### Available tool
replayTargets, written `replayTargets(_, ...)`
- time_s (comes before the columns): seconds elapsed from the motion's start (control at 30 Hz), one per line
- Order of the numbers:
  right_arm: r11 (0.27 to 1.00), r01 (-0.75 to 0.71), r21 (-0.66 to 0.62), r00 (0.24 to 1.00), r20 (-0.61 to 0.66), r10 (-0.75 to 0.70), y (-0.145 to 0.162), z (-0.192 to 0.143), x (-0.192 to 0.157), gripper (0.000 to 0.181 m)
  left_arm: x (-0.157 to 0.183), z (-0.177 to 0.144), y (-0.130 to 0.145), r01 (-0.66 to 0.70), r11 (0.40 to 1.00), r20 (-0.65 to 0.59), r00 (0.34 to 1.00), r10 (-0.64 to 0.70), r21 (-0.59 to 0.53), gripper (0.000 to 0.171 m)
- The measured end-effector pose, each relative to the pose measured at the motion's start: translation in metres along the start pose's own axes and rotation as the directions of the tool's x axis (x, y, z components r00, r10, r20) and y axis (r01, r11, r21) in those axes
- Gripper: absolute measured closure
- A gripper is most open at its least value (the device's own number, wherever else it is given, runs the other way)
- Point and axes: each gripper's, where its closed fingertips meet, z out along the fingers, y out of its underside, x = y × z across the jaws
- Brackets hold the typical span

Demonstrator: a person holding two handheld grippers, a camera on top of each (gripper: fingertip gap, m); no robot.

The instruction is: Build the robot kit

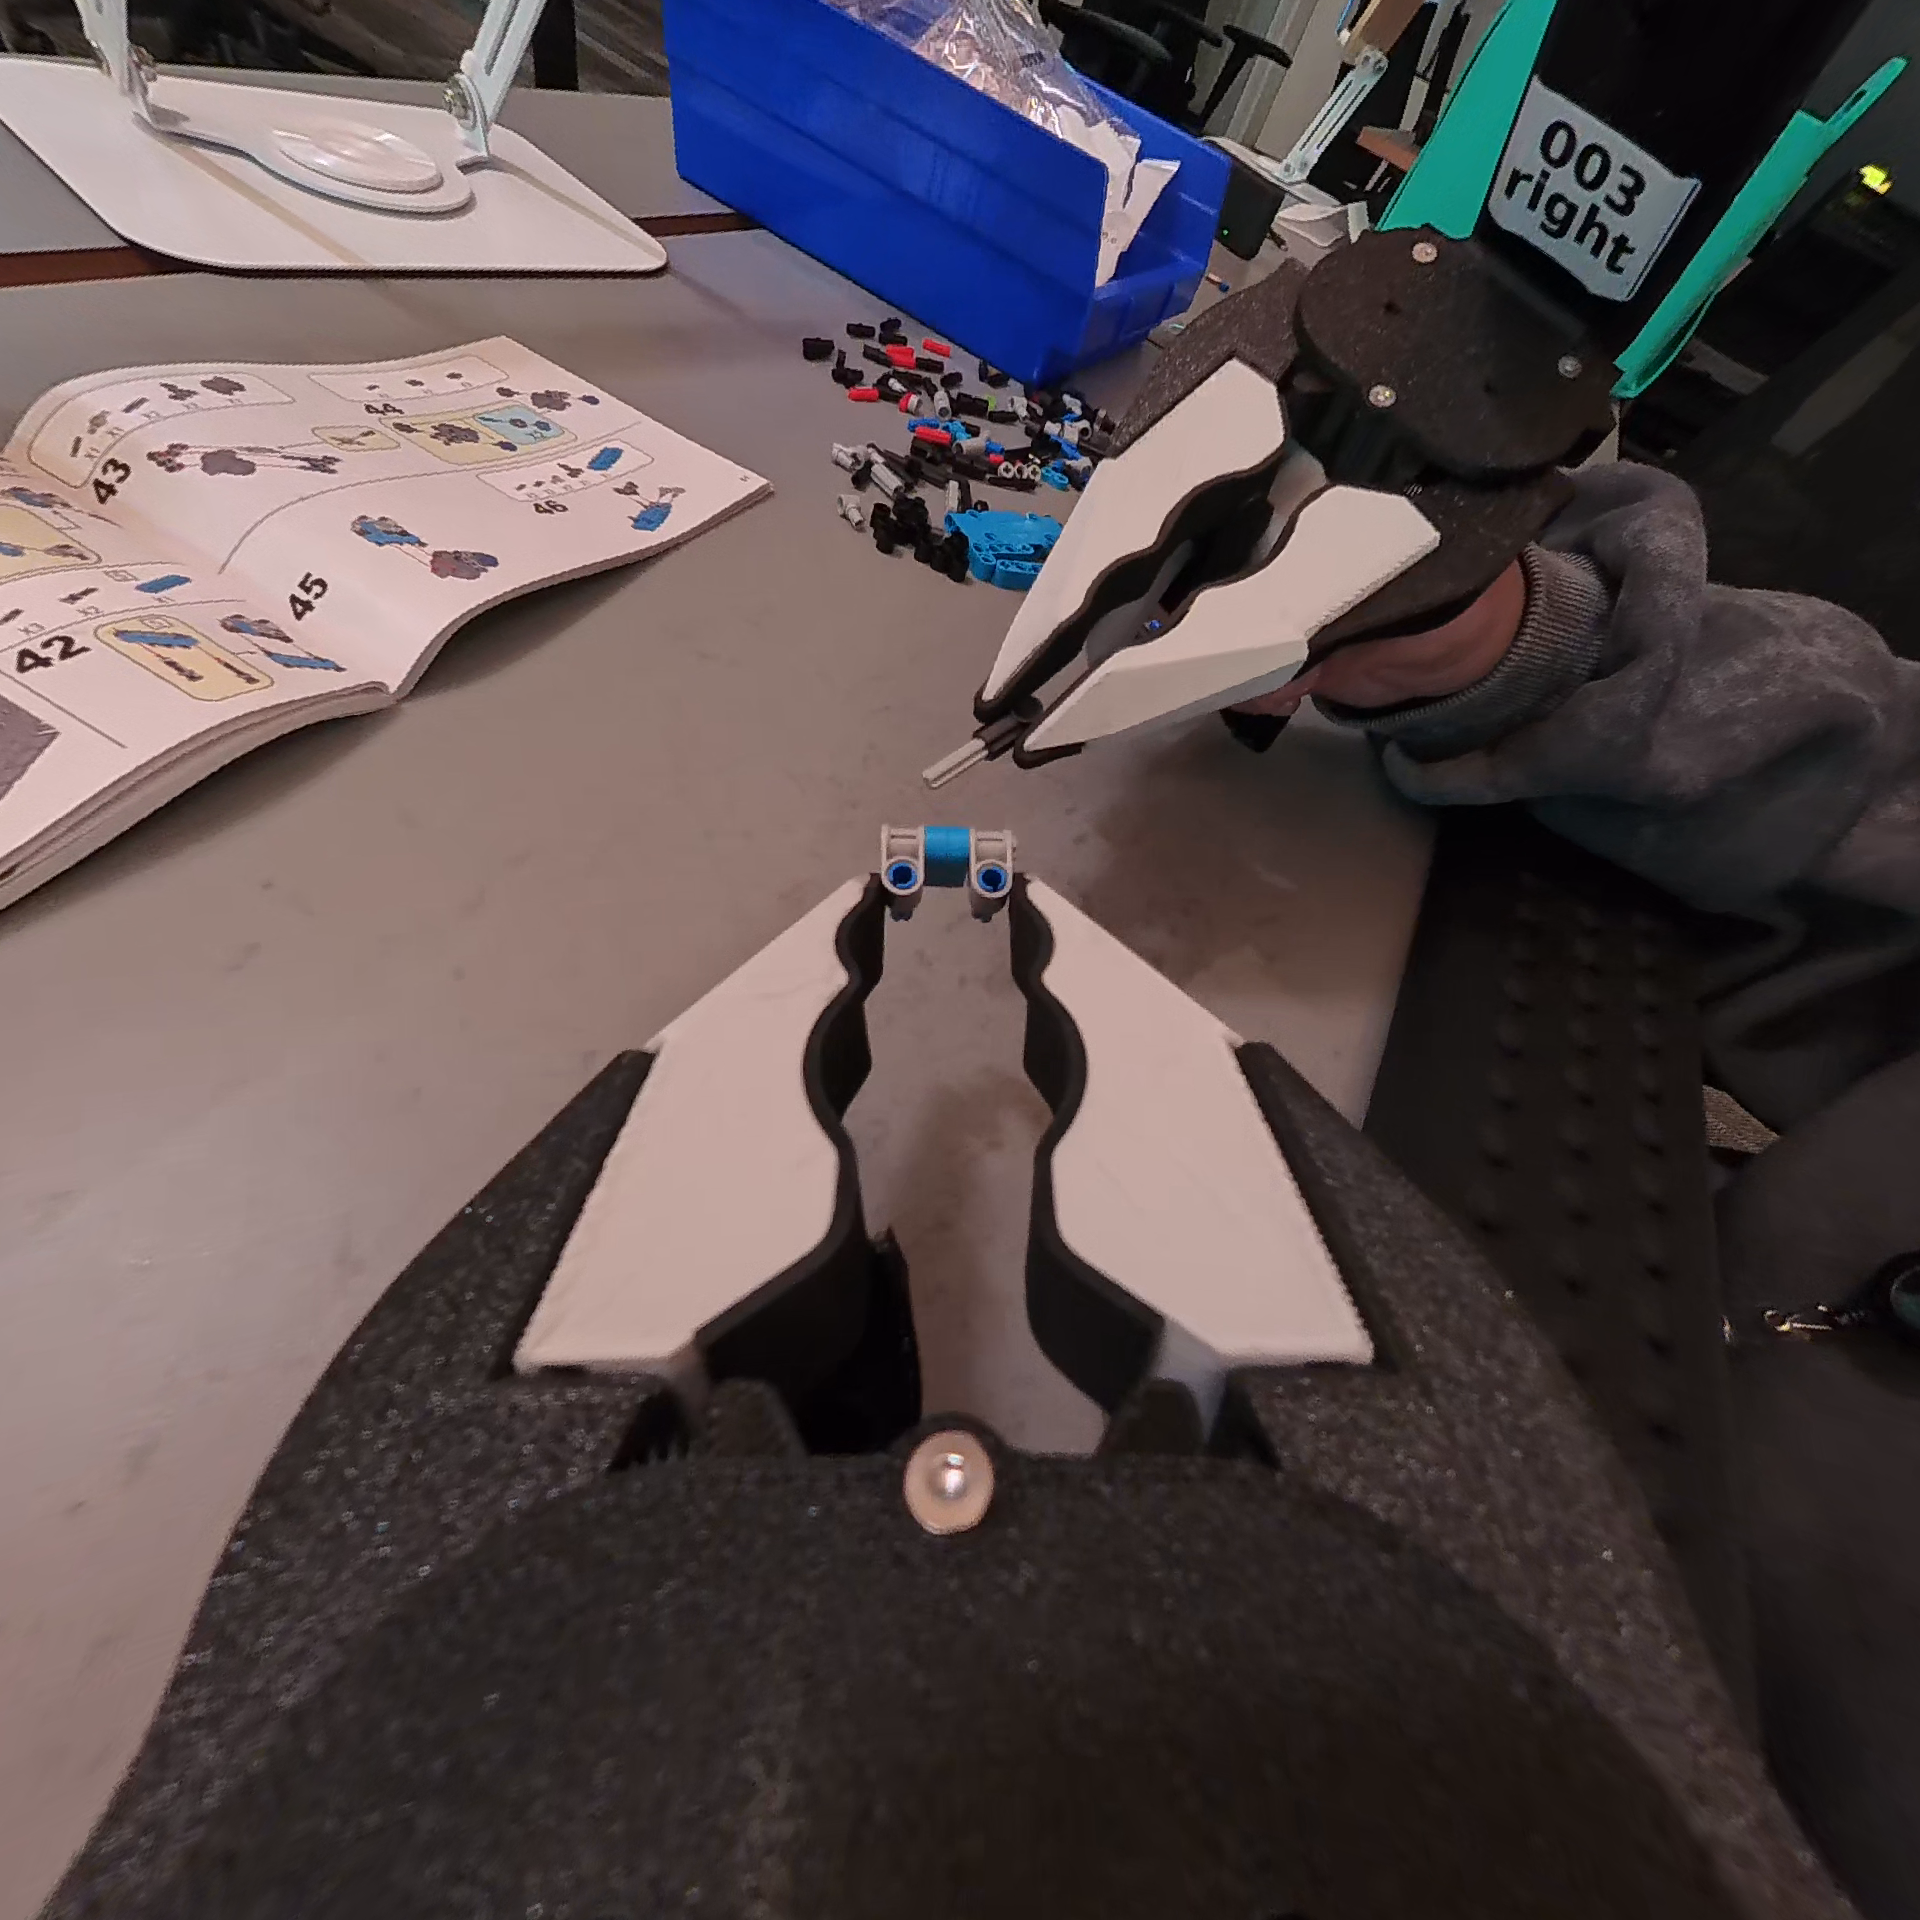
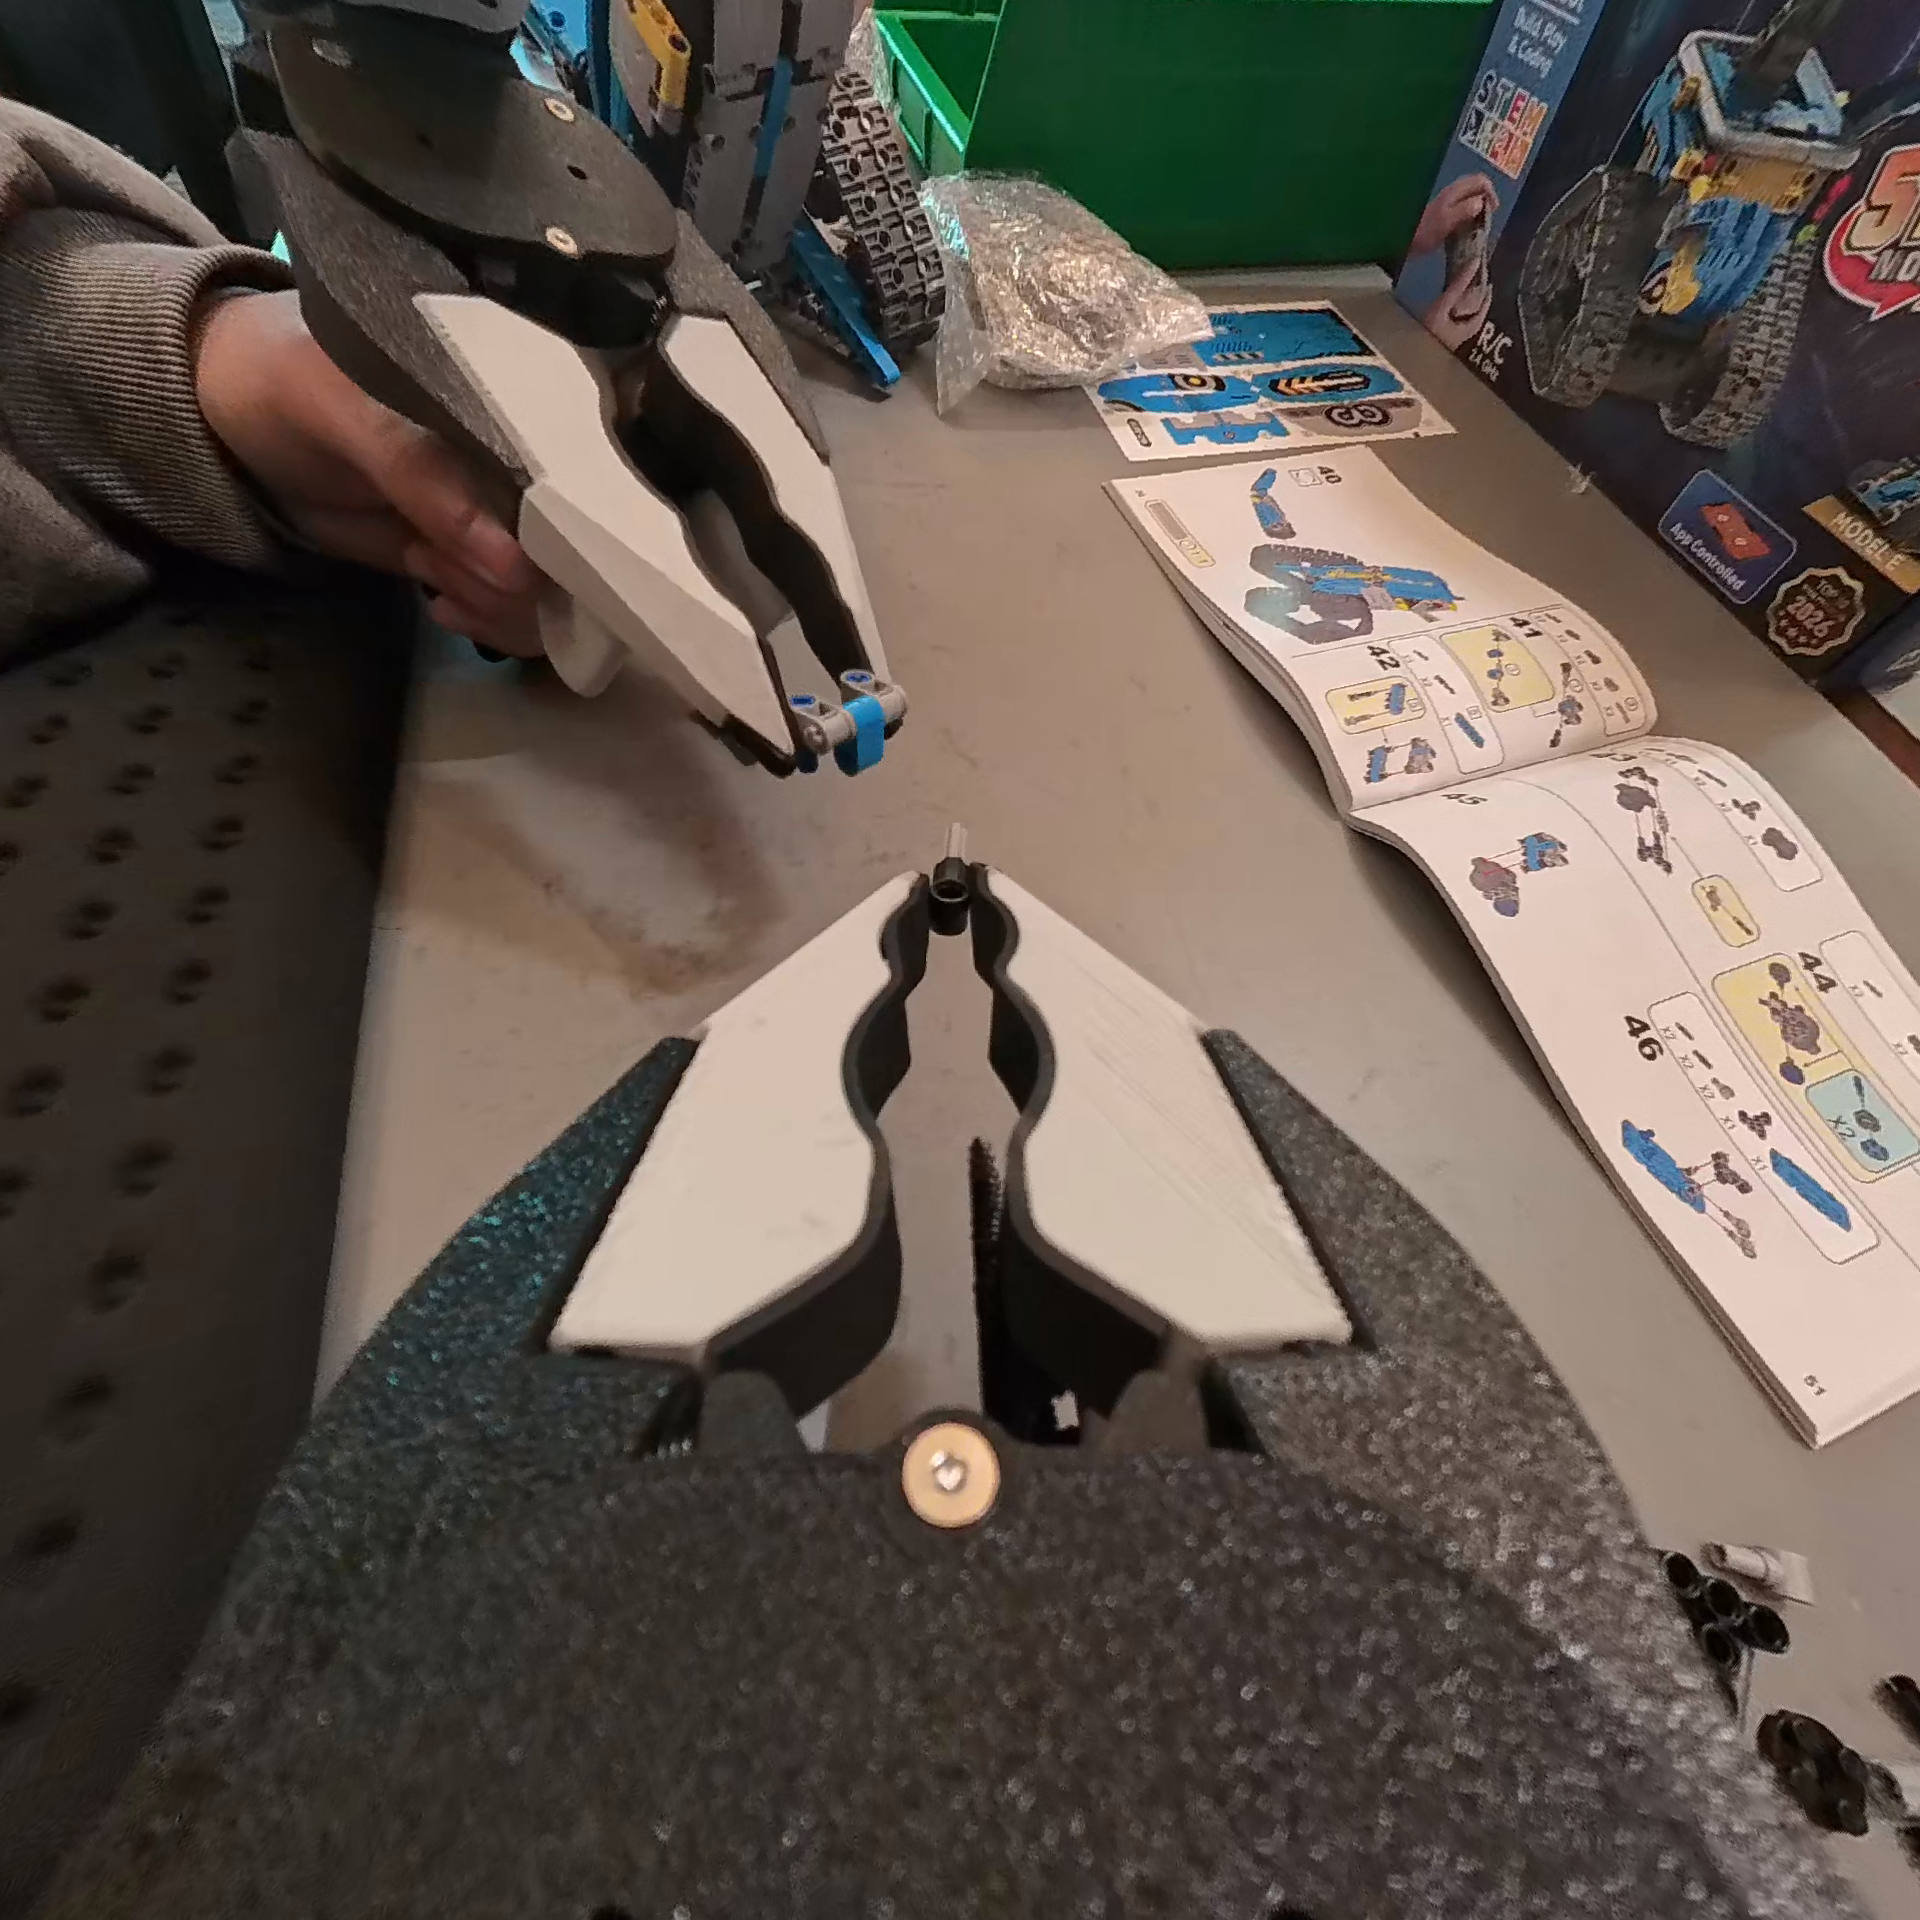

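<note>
My left gripper (image 1: pixel 945 883) is shut on a small grey and blue brick assembly (image 1: pixel 945 857), two grey connectors with a blue piece between them, held above the grey table (image 1: pixel 520 935). It also shows in the right wrist view (image 2: pixel 831 717) with the assembly (image 2: pixel 852 722) at its tips. My right gripper (image 2: pixel 951 888) is shut on a light grey axle with a black bush (image 2: pixel 951 883). In the left wrist view the right gripper (image 1: pixel 1003 727) points the axle (image 1: pixel 961 764) toward the assembly, a short gap apart.
An open instruction booklet (image 1: pixel 312 540) (image 2: pixel 1558 883) lies on the table. A pile of small black, red and blue parts (image 1: pixel 935 447) sits before a blue bin (image 1: pixel 935 177). A sticker sheet (image 2: pixel 1268 379), plastic bag (image 2: pixel 1049 281), toy box (image 2: pixel 1704 312) and green bin (image 2: pixel 1195 125) stand beyond. About 4 cm separates my left fingertips from my right.
</note>
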Motion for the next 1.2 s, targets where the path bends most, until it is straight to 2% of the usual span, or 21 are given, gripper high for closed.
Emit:
replayTargets(0.57, 1.0, 0.011, 0.007, 1.0, -0.02, -0.01, -0.001, -0.003, 0.003, 0.174, -0.002, 0.001, -0.002, -0.015, 1.0, 0.016, 1.0, 0.015, 0.006, 0.148)
replayTargets(1.0, 0.985, 0.035, 0.172, 0.966, -0.258, 0.01, -0.026, -0.04, 0.049, 0.174, -0.01, 0.008, -0.002, -0.077, 0.997, 0.104, 0.991, 0.078, -0.014, 0.148)
replayTargets(1.2, 0.992, -0.023, 0.122, 0.958, -0.28, 0.057, -0.012, -0.04, 0.063, 0.174, -0.023, 0.003, -0.003, -0.066, 0.998, 0.178, 0.982, 0.066, -0.007, 0.148)
